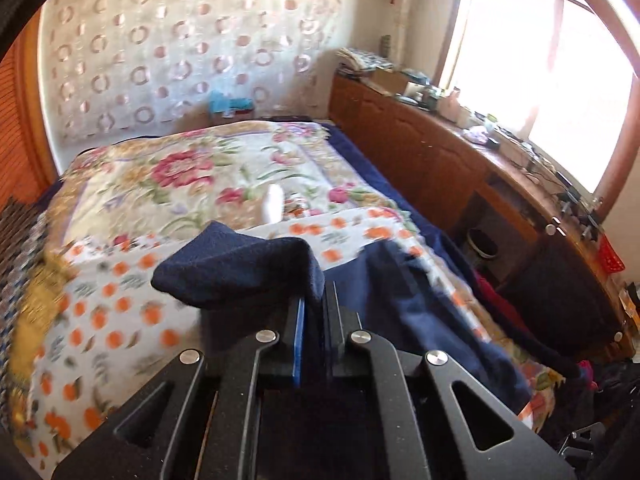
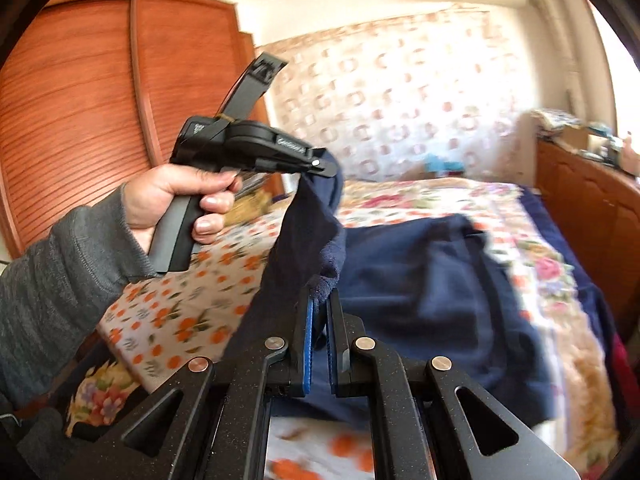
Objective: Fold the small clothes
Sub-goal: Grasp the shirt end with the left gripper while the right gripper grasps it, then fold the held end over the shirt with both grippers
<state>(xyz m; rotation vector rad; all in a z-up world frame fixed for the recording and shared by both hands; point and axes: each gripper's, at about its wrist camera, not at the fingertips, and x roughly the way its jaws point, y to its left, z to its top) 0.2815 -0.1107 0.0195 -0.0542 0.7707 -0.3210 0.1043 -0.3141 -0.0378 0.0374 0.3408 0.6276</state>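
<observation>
A navy blue garment is held up over the bed by both grippers. My left gripper is shut on a bunched edge of the garment, which drapes over its fingertips. My right gripper is shut on another edge of the same garment. In the right wrist view the left gripper shows at upper left, held in a hand, pinching the cloth so it hangs between the two grippers. The rest of the garment lies on the bed to the right.
The bed carries a white sheet with orange flowers and a floral quilt. A wooden cabinet with clutter runs along the right under a bright window. A wooden wardrobe stands to the left.
</observation>
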